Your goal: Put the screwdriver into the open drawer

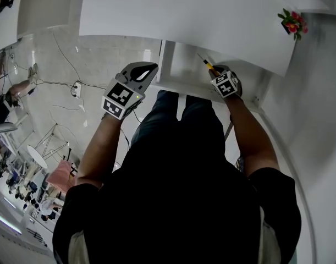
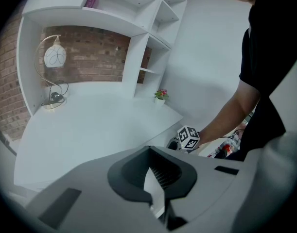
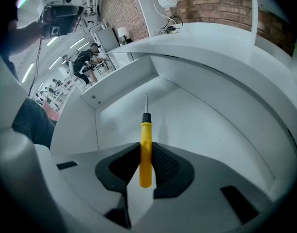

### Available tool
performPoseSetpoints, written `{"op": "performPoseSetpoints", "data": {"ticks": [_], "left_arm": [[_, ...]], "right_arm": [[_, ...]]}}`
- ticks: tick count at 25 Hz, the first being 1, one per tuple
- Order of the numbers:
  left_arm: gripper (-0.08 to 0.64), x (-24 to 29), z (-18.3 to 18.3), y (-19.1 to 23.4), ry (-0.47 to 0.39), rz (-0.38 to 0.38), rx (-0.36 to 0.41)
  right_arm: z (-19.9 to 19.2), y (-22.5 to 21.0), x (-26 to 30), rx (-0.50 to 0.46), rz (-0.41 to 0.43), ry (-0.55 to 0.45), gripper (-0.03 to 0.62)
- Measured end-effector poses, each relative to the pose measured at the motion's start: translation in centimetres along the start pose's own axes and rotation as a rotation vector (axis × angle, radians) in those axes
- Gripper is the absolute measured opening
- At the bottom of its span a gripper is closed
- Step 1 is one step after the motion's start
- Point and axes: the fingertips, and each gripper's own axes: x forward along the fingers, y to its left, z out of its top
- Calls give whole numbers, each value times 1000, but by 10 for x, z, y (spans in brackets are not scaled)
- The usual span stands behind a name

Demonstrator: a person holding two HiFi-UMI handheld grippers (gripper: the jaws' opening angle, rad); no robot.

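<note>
The right gripper is closed on the screwdriver, its jaws clamping the lower part of the yellow handle. The tool's long axis runs straight along the jaws. The handle butt is nearest the camera, then a black collar, then the thin metal shaft pointing up the frame toward the back corner of the open drawer. In the head view the screwdriver slants from the right gripper toward the upper left, with its shaft over the drawer's white interior. It is held in the air inside the drawer opening and casts a faint shadow on the drawer floor.

The left gripper hangs at centre left of the head view, beside the drawer's left edge and over the floor. In its own view the left gripper has its jaws drawn together at the tips, with nothing between them.

The drawer sits under a white desk with a curved front edge. On the desk stand a globe lamp on a curved arm at the left of that frame and a small pot of flowers near its centre. Behind them are a brick wall and white shelves. At the left of the head view the pale tiled floor carries loose cables.
</note>
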Motion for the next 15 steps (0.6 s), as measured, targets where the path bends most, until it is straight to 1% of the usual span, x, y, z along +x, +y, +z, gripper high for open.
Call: {"op": "performPoseSetpoints", "data": {"ticks": [9, 15], "left_arm": [[15, 8, -14, 2, 25, -10, -12], [15, 8, -18, -1, 33, -25, -14]], "right_arm": [[-7, -10, 8, 7, -29, 27, 83], [-12, -6, 13, 10, -32, 34, 83]]}}
